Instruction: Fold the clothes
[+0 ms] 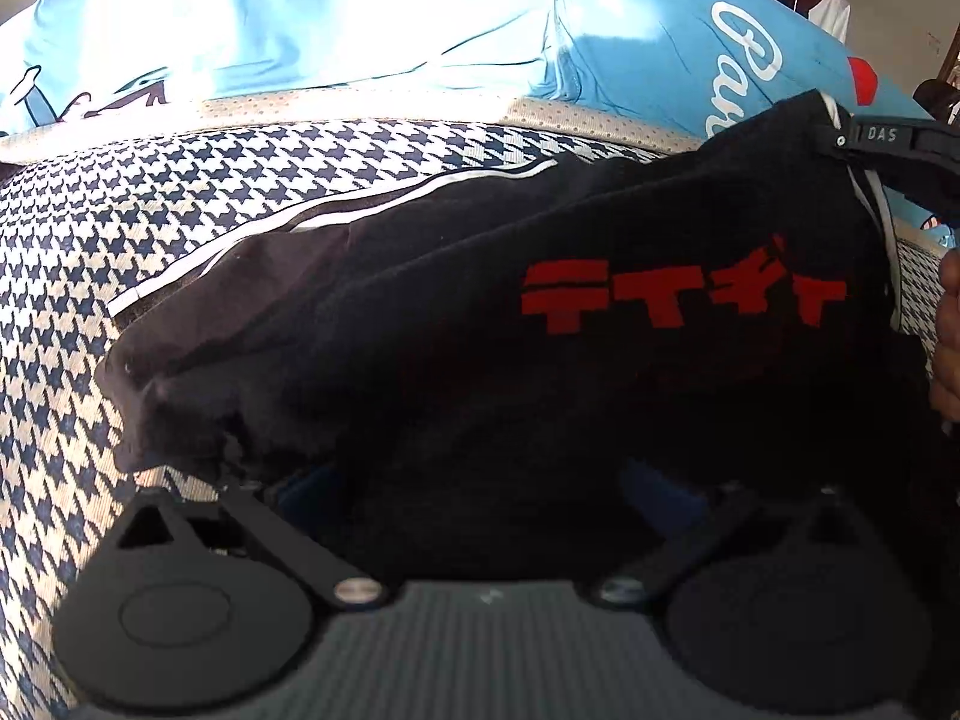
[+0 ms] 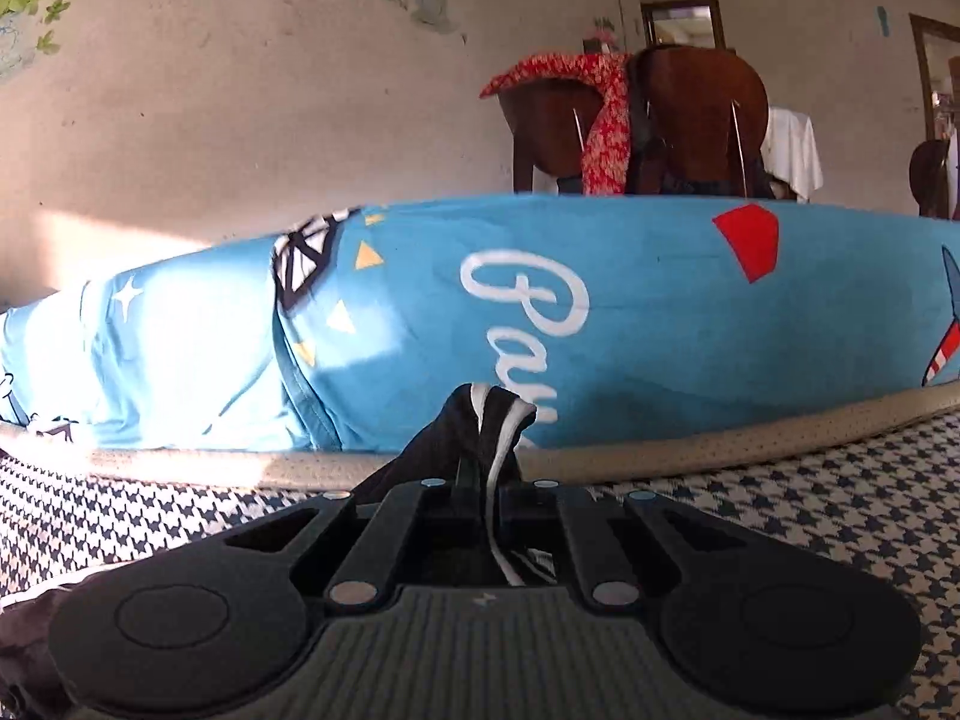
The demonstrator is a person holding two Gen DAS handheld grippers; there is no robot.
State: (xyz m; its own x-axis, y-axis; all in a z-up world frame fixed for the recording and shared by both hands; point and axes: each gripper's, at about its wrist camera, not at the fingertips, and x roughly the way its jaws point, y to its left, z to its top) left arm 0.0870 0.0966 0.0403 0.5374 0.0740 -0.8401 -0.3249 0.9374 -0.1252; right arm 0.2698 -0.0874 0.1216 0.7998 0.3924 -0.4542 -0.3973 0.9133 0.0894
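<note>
A black garment (image 1: 480, 312) with red characters and white side stripes lies bunched on the houndstooth cover (image 1: 120, 228). In the left wrist view it drapes over my left gripper (image 1: 480, 480). The jaws stand wide apart, and only hints of blue pads (image 1: 306, 480) show under the cloth. My right gripper (image 1: 840, 138) holds the garment's far right corner, lifted off the cover. In the right wrist view my right gripper (image 2: 480, 480) is shut on a fold of black cloth with a white stripe (image 2: 486, 420). A person's hand (image 1: 948, 330) shows at the right edge.
Blue pillows with white script (image 2: 600, 312) lie along the far side, behind a beige perforated edge (image 2: 720, 438). A wooden chair (image 2: 690, 114) draped with red cloth (image 2: 606, 132) stands by the wall. Houndstooth cover (image 2: 780, 528) stretches to the right.
</note>
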